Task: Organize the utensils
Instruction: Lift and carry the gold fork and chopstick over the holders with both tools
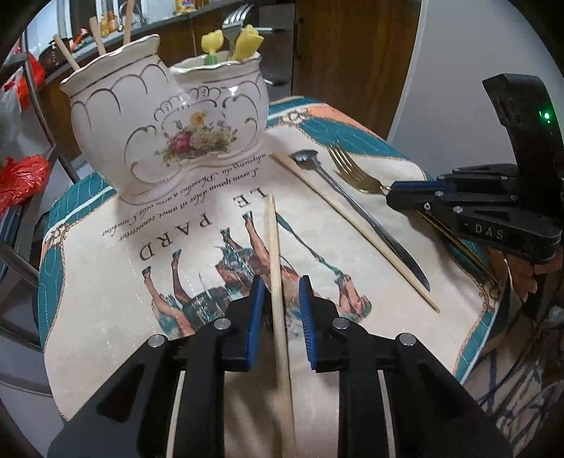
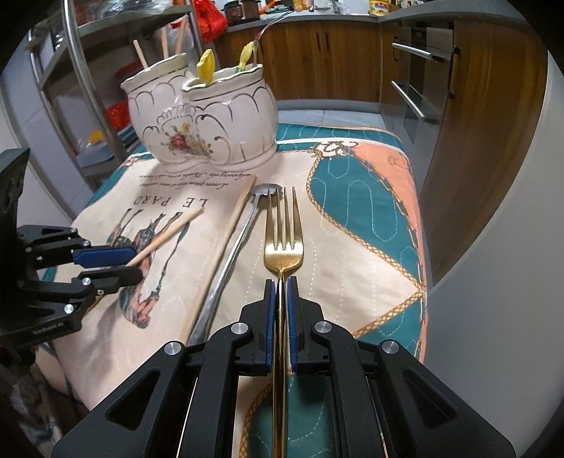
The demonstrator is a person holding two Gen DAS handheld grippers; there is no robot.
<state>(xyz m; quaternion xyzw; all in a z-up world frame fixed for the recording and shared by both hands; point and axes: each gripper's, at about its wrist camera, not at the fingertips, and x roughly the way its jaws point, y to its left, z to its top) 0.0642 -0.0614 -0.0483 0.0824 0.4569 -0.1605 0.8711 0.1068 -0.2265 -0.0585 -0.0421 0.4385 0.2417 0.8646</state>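
Left gripper (image 1: 281,299) straddles a wooden chopstick (image 1: 276,267) with slack jaws, so it may slip onto the cloth; right gripper (image 2: 281,303) clamps the gold fork (image 2: 283,243), which could snag the ceramic holder (image 2: 208,116).

A home kitchen — wooden cabinets (image 2: 328,60), built-in oven (image 2: 419,88), cluttered countertop (image 2: 317,16).

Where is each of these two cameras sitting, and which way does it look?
Left wrist: sits behind the left gripper, looking down along a wooden chopstick between its open jaws toward the ceramic holder; the right gripper shows at right.
Right wrist: sits behind the right gripper, shut on the gold fork, facing the holder; the left gripper shows at left.
Shared: holder, printed cloth, steel spoon.
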